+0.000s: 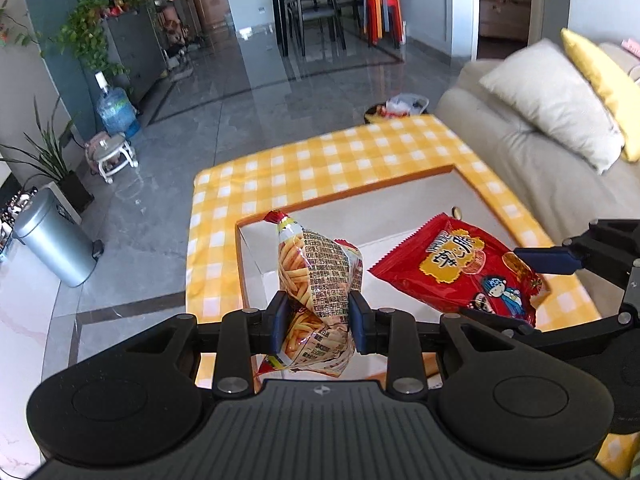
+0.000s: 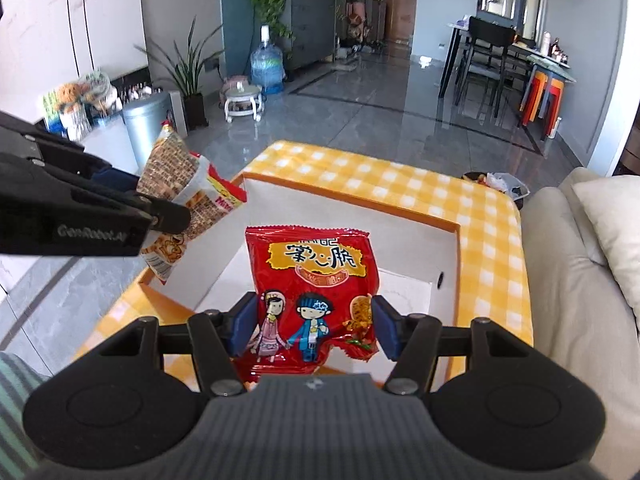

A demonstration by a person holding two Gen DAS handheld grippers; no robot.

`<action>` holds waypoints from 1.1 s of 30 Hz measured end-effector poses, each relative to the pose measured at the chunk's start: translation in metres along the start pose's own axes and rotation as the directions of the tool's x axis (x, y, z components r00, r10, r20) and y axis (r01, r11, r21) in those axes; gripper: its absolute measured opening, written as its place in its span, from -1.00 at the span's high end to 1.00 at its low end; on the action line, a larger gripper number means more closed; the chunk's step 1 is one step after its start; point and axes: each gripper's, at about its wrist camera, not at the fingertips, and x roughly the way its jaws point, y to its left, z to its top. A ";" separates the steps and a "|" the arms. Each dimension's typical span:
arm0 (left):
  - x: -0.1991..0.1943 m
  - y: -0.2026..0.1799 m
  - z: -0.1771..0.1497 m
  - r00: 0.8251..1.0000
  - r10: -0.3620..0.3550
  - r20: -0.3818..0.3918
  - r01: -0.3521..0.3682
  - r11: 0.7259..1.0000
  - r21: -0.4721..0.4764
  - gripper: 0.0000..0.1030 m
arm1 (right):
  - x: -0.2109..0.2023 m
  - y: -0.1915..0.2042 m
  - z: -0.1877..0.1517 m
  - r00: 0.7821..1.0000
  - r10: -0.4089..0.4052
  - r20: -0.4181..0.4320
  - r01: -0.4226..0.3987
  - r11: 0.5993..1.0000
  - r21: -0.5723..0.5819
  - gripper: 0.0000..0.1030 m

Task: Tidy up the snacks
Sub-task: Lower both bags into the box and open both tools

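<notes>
My left gripper [image 1: 318,312] is shut on a crumpled fries snack bag [image 1: 316,276] with printed text, held upright in the air above the white box [image 1: 256,256]. The right gripper [image 2: 314,326] is shut on a red snack bag [image 2: 310,280] with cartoon figures, also lifted over the box [image 2: 420,248]. In the left wrist view the red bag [image 1: 460,268] hangs at the right in the other gripper's [image 1: 532,292] fingers. In the right wrist view the fries bag [image 2: 180,196] shows at the left, clamped by the left gripper [image 2: 160,206].
The open white box with an orange rim sits on a table under a yellow checked cloth [image 1: 320,164]. A beige sofa with cushions [image 1: 552,104] runs along the right. A metal bin [image 1: 56,236] stands on the grey tiled floor at the left.
</notes>
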 end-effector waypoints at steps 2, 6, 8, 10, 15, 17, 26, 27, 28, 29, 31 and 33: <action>0.016 0.003 0.004 0.999 -0.011 -0.031 0.011 1.000 -0.008 0.32 | 0.014 -0.001 0.006 1.000 0.004 -0.029 -0.004 1.000 -0.001 -0.13; 0.042 0.008 0.009 0.996 -0.011 -0.090 0.011 1.000 0.001 0.32 | 0.042 -0.005 0.017 0.996 0.014 -0.089 -0.014 1.000 -0.001 -0.13; 0.053 0.009 0.010 0.993 -0.003 -0.118 0.005 1.000 0.023 0.32 | 0.056 -0.006 0.018 0.992 0.024 -0.125 -0.024 1.000 0.001 -0.13; 0.062 0.006 0.011 0.989 -0.001 -0.147 0.007 0.999 0.044 0.32 | 0.071 -0.006 0.022 0.986 0.033 -0.166 -0.035 0.999 -0.010 -0.13; 0.086 0.002 0.007 0.973 -0.001 -0.229 0.024 0.995 0.100 0.32 | 0.106 -0.007 0.019 0.959 0.062 -0.277 -0.068 0.998 -0.014 -0.13; 0.090 -0.002 0.005 0.968 0.000 -0.252 0.033 0.991 0.128 0.32 | 0.117 -0.007 0.014 0.948 0.068 -0.310 -0.075 0.997 -0.013 -0.13; 0.117 -0.010 -0.005 0.937 -0.025 -0.348 0.090 0.981 0.170 0.32 | 0.148 -0.009 0.005 0.910 0.133 -0.393 -0.123 0.991 0.051 -0.13; 0.118 -0.008 -0.006 0.936 -0.023 -0.351 0.088 0.982 0.169 0.32 | 0.151 -0.009 0.004 0.905 0.141 -0.401 -0.127 0.990 0.060 -0.13; 0.119 -0.008 -0.006 0.935 -0.021 -0.355 0.085 0.982 0.167 0.31 | 0.153 -0.009 0.004 0.902 0.147 -0.406 -0.132 0.989 0.066 -0.13; 0.120 -0.007 -0.006 0.933 -0.020 -0.359 0.083 0.983 0.161 0.31 | 0.155 -0.010 0.003 0.898 0.157 -0.412 -0.138 0.987 0.076 -0.14; 0.122 -0.005 -0.005 0.927 -0.027 -0.374 0.088 0.985 0.147 0.31 | 0.158 -0.012 0.003 0.890 0.176 -0.421 -0.147 0.984 0.103 -0.14; 0.125 -0.002 -0.004 0.919 -0.041 -0.393 0.098 0.987 0.127 0.31 | 0.160 -0.014 0.002 0.882 0.191 -0.430 -0.152 0.981 0.122 -0.16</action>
